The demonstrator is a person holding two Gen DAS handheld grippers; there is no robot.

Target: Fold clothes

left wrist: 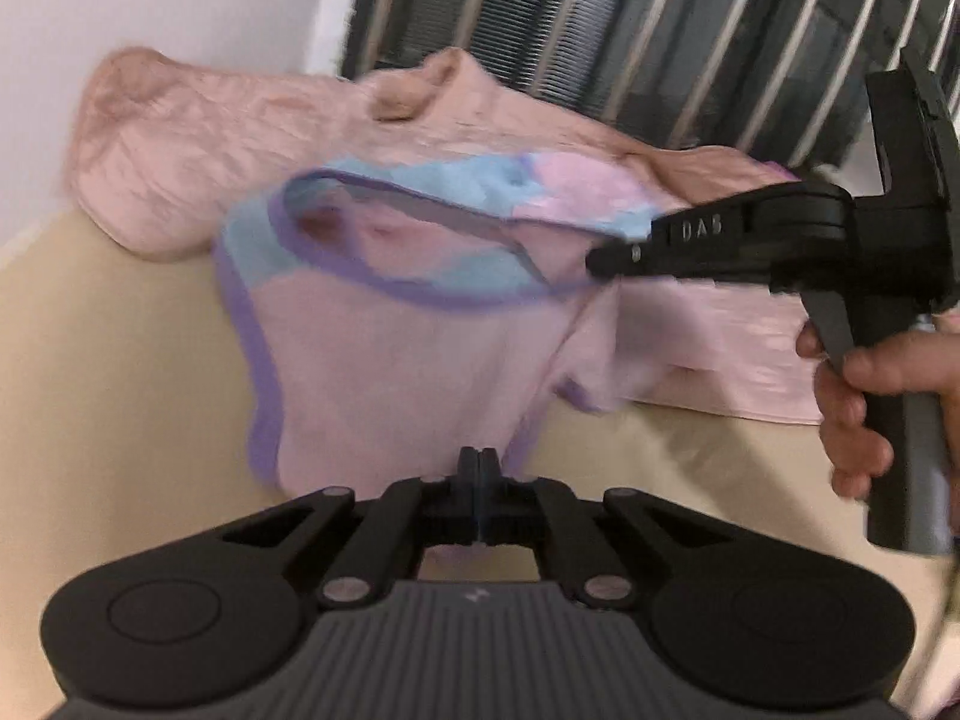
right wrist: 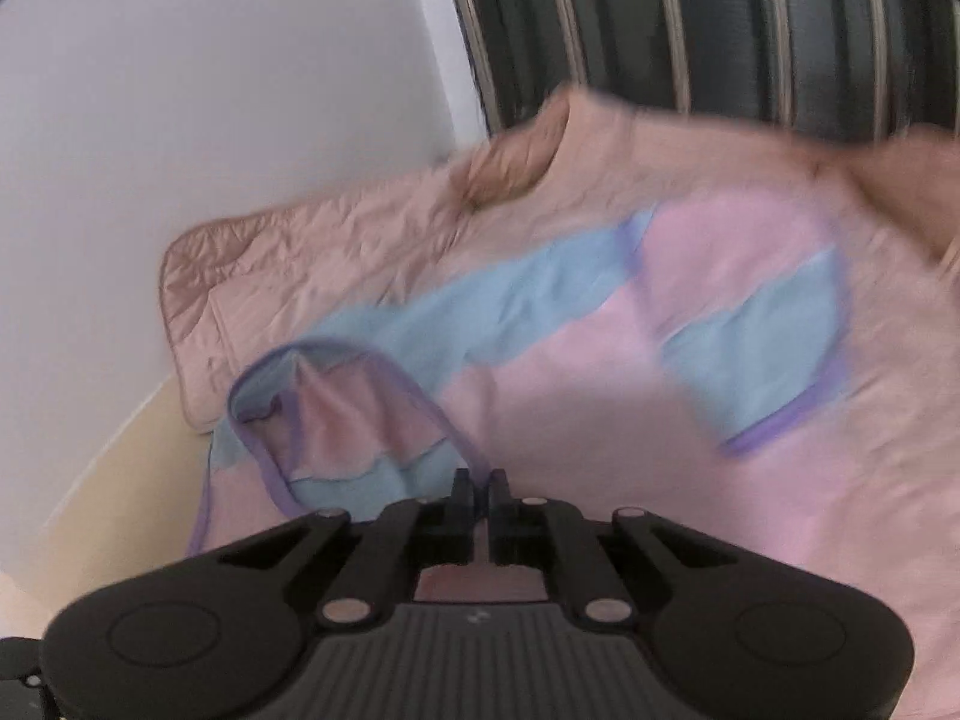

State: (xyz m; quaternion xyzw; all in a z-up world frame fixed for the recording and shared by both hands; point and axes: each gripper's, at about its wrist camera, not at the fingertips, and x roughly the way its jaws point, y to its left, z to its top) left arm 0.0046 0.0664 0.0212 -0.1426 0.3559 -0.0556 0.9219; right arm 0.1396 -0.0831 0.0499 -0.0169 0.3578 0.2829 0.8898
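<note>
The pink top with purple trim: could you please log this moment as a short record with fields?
garment: pink top with blue panels, purple trim
lies on: quilted pink blanket over a beige surface
left gripper: fingers shut on the top's near edge
right gripper: fingers shut on the purple-trimmed opening
fold: not yet made
image: blurred

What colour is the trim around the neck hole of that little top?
Purple, edging the neckline of the pink and light-blue top; the right wrist view shows it best.

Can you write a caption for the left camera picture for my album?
Both grippers, left and right, pinch the pink shirt on the bed.
</note>
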